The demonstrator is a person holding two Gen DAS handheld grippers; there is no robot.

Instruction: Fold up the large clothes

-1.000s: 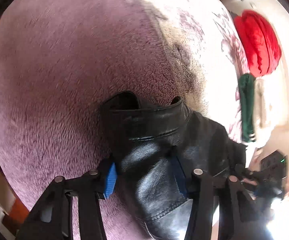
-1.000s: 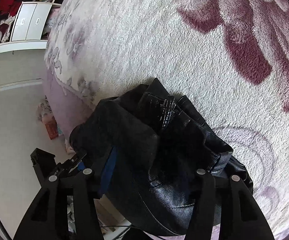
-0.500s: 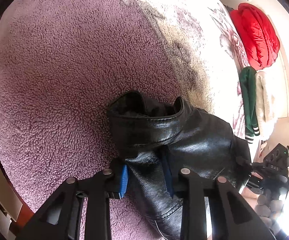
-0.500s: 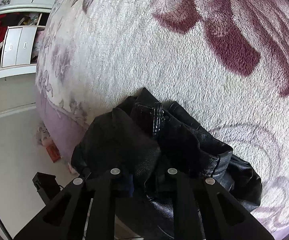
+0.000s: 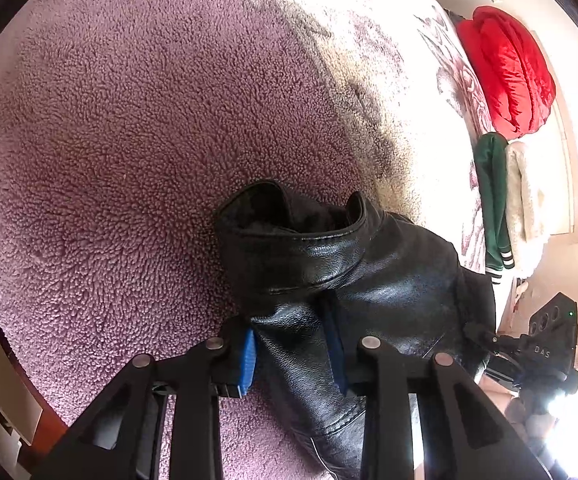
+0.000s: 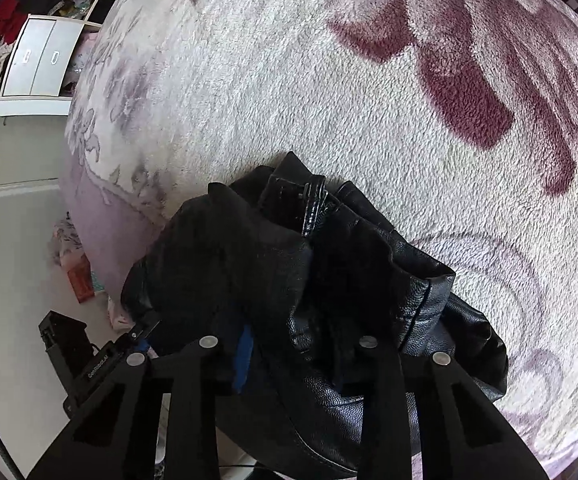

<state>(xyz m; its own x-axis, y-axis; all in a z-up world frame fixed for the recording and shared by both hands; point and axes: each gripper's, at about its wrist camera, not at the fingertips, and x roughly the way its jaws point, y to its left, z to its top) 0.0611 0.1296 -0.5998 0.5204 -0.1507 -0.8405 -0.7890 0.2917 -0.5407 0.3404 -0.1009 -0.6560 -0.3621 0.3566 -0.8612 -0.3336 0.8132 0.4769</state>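
A black leather jacket (image 5: 353, 280) lies bunched on a fleecy bed blanket (image 5: 129, 140). My left gripper (image 5: 293, 356) is shut on a thick fold of the jacket below its collar, blue pads on each side. In the right wrist view the same jacket (image 6: 329, 280) is crumpled at the bed's edge, and my right gripper (image 6: 289, 360) is shut on another bunch of its leather. The other gripper shows at the side of each view, holding the far end.
The blanket is mauve here and cream with dark red flowers (image 6: 469, 100) further on. A red puffy coat (image 5: 509, 72), a green garment (image 5: 493, 200) and a cream one (image 5: 529, 196) lie at the far side. White drawers (image 6: 41, 56) and floor (image 6: 13, 280) lie beyond the bed edge.
Both grippers have closed from wide open onto the jacket's leather. The right gripper's jaws look a little wider now than half a second ago. The jacket has barely shifted.
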